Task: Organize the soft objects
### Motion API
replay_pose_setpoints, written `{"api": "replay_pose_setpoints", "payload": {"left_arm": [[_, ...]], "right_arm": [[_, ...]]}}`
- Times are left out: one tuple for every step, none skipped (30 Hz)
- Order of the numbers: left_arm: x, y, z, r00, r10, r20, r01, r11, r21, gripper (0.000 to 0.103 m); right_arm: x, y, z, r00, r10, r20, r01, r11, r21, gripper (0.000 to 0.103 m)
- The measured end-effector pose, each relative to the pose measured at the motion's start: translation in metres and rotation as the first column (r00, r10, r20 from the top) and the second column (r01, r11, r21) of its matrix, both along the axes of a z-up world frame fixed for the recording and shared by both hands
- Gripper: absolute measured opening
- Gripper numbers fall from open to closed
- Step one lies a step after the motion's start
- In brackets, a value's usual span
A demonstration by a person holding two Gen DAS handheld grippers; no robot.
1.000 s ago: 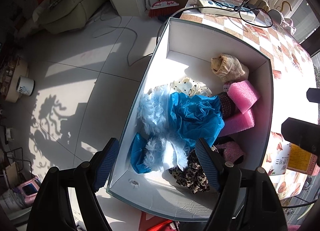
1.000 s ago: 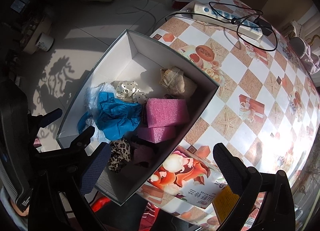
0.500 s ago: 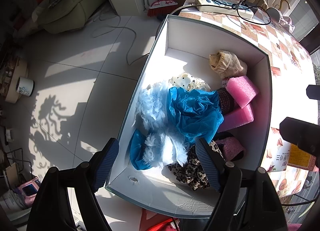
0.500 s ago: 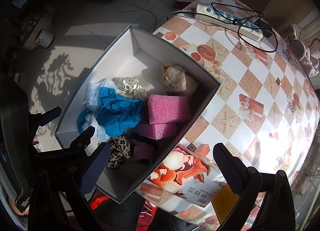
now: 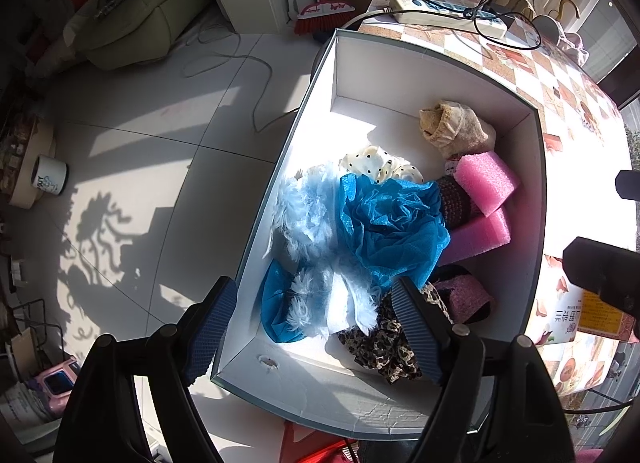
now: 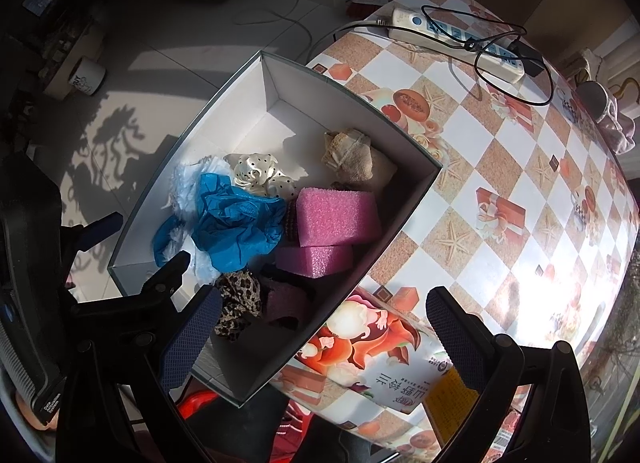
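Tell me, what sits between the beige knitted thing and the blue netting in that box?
A cream polka-dot cloth lies between the beige knit piece and the blue netting, clearest in the right wrist view.

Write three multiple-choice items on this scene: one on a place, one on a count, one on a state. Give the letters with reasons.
1. Where does the white power strip lie?
A in the box
B on the checkered tablecloth
C on the floor
2. How many pink foam blocks are in the white cardboard box?
A one
B two
C four
3. The left hand-held gripper is:
A open, holding nothing
B shut on blue mesh
C shut on foam

B: it rests at the table's far end.
B: one sits on the other.
A: its fingers stand apart above the box.
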State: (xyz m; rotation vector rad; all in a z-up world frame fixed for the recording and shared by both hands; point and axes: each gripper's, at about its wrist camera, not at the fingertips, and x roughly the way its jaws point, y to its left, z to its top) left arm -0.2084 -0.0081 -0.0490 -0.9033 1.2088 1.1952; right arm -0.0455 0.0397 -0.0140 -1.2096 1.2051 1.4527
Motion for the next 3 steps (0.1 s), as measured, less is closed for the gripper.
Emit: {"api": "replay_pose_setpoints", "payload": {"left_arm": [[-0.0008,-0.0005,0.0021,0.999,-0.007,0.032,0.007,1.000,0.012,0.083],[-0.0027,-0.0012,0.0054,0.997,-0.012,0.077,0.010,1.000,0.025,0.083],[-0.0047,-0.0006,0.0085,0.993,-0.015,0.121,0.012,0.999,0.031,0.083]], "right_arm": [[-0.0001,0.0000,-0.0001,1.000,0.000,0.001,0.000,1.000,-0.001,0.103],[-0.0001,-0.0002,-0.0001,1.000,0.000,0.002,0.000,1.000,-0.001,0.103],[0.0002,-0.0003,-0.0002,1.000,-0.001,0.002,0.001,1.000,-0.003,0.103]]}}
